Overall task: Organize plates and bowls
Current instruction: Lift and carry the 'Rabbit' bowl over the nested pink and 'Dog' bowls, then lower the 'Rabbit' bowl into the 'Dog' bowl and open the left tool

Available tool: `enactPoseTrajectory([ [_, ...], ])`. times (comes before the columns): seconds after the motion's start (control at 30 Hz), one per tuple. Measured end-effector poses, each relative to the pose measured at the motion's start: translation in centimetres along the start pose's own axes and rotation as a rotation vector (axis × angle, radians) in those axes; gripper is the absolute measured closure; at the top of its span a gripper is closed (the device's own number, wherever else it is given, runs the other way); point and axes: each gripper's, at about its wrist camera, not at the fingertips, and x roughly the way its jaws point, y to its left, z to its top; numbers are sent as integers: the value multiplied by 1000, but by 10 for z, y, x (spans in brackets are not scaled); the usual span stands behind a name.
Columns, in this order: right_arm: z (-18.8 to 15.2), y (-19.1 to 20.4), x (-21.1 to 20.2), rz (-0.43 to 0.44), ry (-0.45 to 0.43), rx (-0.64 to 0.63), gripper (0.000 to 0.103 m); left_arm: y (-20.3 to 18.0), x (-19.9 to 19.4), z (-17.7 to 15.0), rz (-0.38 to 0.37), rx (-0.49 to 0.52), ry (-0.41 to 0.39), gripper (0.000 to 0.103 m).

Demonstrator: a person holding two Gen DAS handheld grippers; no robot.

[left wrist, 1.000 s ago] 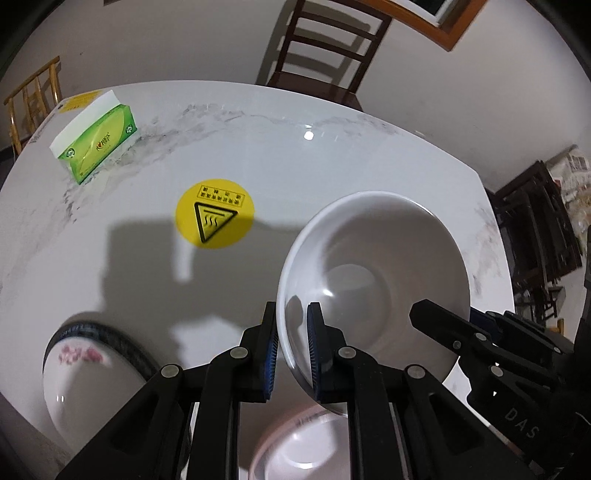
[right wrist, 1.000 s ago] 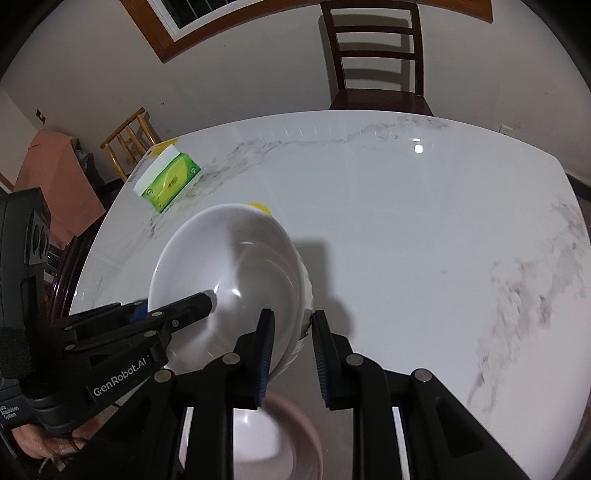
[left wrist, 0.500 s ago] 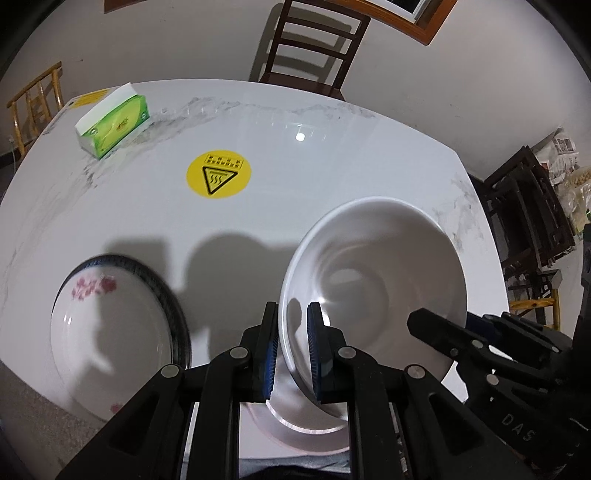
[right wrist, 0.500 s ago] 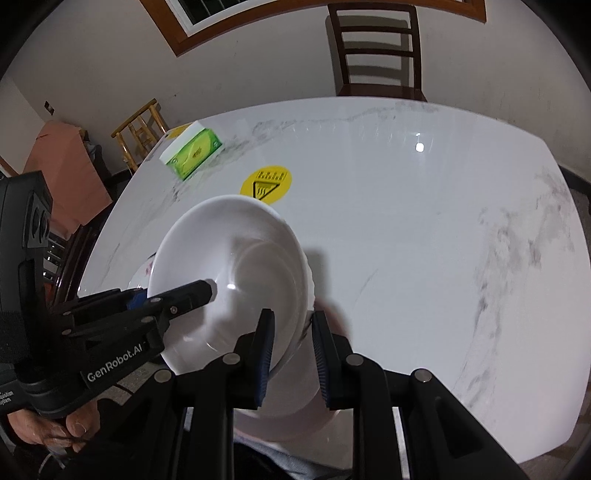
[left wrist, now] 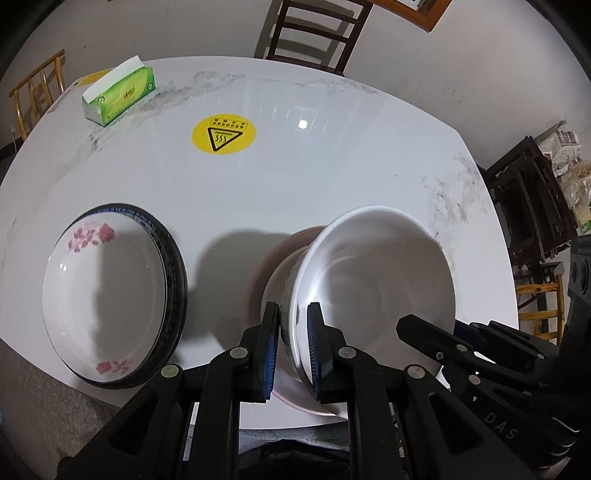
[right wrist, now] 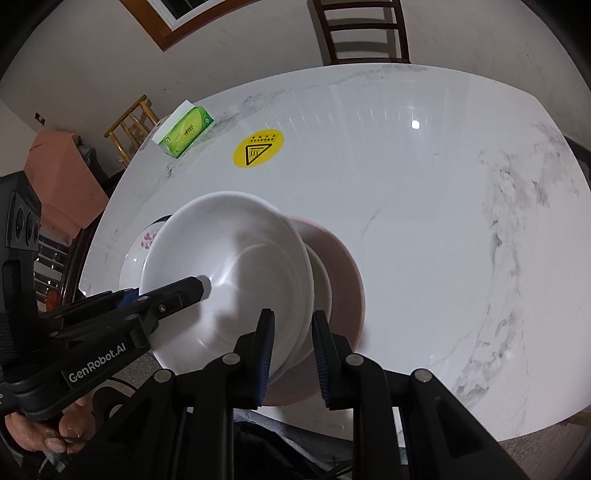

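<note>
Two claws, one glossy round bowl (left wrist: 373, 280)

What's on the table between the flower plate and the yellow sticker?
Nothing. In the left wrist view, only bare table lies between the flower plate and the yellow sticker.

A white marble-patterned table (left wrist: 332, 177) carries a green tissue box (left wrist: 120, 94) near its far left corner. A round yellow sticker (left wrist: 224, 135) with a hot-surface warning triangle lies flat nearer the centre. A dark wooden chair (left wrist: 314, 35) stands at the far edge. A framed picture (right wrist: 177, 18) hangs on the wall.
</note>
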Motion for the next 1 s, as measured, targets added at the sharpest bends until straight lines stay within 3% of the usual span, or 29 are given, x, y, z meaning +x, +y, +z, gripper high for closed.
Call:
enactPoseTrajectory([
  [1.0,1,2,26,-30,33,10,79,4,23,-4,2,-25,44,91],
])
